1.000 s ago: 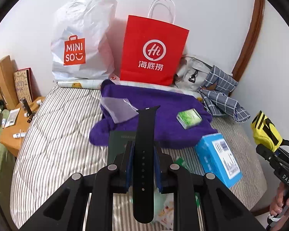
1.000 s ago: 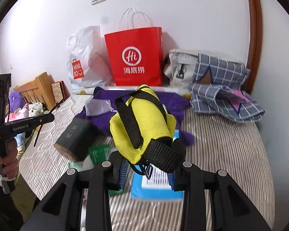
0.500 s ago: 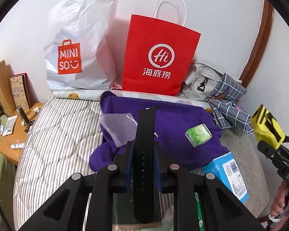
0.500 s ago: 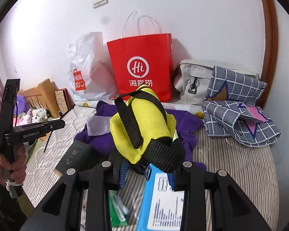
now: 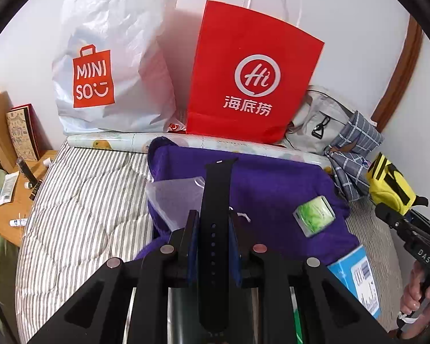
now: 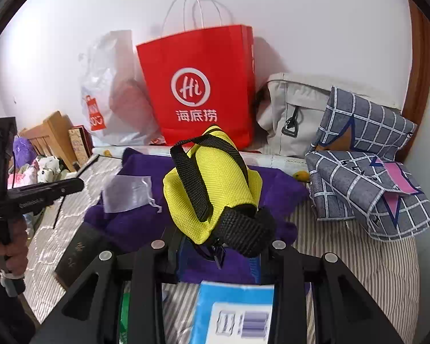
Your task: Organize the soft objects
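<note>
- Striped quilted bed (image 5: 80, 200) against a white wall, seen past both grippers.
- Left gripper (image 5: 213, 246) clamped on a black perforated rubber watch strap (image 5: 216, 200), pointing forward and up between the jaws.
- Just beyond its tips: purple fleece blanket (image 5: 272, 189), with a clear plastic pouch (image 5: 175, 197) to the left and a small green packet (image 5: 315, 215) to the right.
- Farther ahead: red paper bag with white handles (image 5: 243, 86), white plastic shopping bag (image 5: 114, 57) beside it.
- Right gripper (image 6: 218, 255) closed on a yellow mesh pouch with black straps (image 6: 215, 183), standing up from the jaws.
- Below it: blue box (image 6: 232, 309); ahead to the right, grey checked cloth (image 6: 367, 166).
</note>
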`<move>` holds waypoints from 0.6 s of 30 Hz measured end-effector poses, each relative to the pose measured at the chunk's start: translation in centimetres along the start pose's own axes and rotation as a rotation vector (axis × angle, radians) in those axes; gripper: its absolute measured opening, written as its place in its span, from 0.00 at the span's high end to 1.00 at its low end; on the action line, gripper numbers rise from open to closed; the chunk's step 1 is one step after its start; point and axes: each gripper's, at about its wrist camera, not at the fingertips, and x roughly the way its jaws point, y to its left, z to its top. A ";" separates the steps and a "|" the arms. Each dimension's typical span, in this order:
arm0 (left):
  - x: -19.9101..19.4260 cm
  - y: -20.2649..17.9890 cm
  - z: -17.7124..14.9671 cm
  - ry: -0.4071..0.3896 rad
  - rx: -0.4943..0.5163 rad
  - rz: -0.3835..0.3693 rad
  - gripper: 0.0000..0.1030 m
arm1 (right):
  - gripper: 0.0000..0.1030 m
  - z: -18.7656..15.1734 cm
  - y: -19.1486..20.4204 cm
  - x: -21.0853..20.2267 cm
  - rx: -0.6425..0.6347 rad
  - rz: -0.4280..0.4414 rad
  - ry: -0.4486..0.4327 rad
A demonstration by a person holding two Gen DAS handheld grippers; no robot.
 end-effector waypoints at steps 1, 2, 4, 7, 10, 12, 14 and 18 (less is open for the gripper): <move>0.3 0.0 0.2 0.002 0.001 0.006 0.82 | 0.67 0.2 -0.2 0.7 0.001 0.002 0.009; 0.7 0.0 0.4 0.004 0.003 0.008 0.82 | 0.67 0.4 -0.4 1.3 0.006 0.004 0.017; 1.4 0.0 0.8 0.010 0.002 0.006 0.82 | 0.67 0.7 -0.7 2.4 0.011 0.011 0.032; 2.6 0.1 1.2 0.027 -0.001 0.017 0.82 | 0.67 1.1 -1.0 3.9 0.013 0.013 0.051; 3.8 0.2 1.6 0.045 0.000 0.022 0.82 | 0.66 1.5 -1.3 5.5 0.012 0.009 0.074; 4.6 0.3 1.8 0.057 -0.002 0.028 0.82 | 0.66 1.7 -1.5 6.5 0.008 0.003 0.092; 5.4 0.4 1.9 0.069 -0.005 0.023 0.82 | 0.65 1.8 -1.7 7.6 0.000 -0.005 0.111; 6.8 0.5 1.8 0.099 0.003 0.029 0.82 | 0.65 1.9 -2.0 9.5 -0.012 -0.011 0.139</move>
